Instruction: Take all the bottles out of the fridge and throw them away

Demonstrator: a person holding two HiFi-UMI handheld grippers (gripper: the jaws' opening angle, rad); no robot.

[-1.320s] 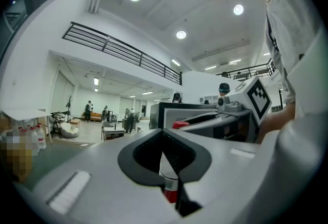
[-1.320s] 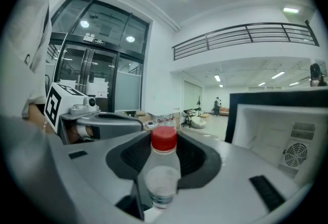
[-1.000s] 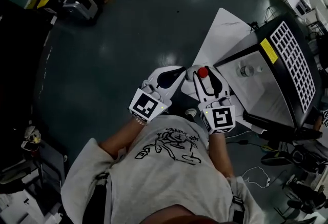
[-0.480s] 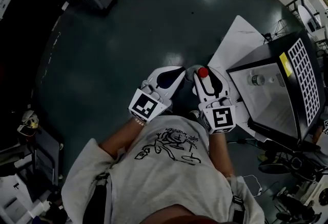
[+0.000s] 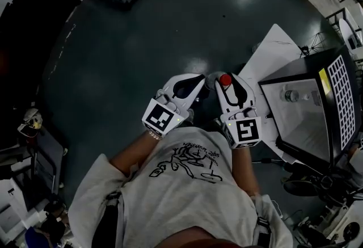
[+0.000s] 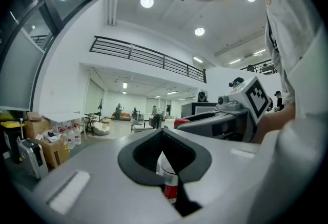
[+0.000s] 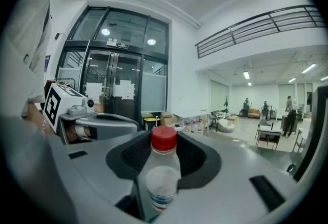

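**A:** Far left first: the left gripper [image 5: 193, 81] is clamped narrow on a clear plastic bottle with a red label [image 6: 168, 179], which sits low in the throat of the jaws.

**B:** And beside it, the right gripper [image 5: 227, 83] stands wider, pinching a clear plastic bottle with a red cap [image 7: 163, 166]. The cap pokes up between the pads.

**A:** So 2 bottles are out. This looks like the carry-to-the-bin step.

**B:** Agreed, though no bin shows in any view. Look to 3 o'clock of the grippers: the black box-shaped fridge [image 5: 309, 125] is open, with a third clear bottle [image 5: 291, 95] lying inside.

**A:** So I'd call the job partly done.

**B:** Next they need to find the bin, bring both grippers over it and open the jaws. Then it's back for number 3.

**A:** And the pose?

**B:** Both grippers are close in front of the person's chest [image 5: 187, 173], side by side and roughly level. The left points to 1 o'clock and the right to 11, so the tips nearly meet.
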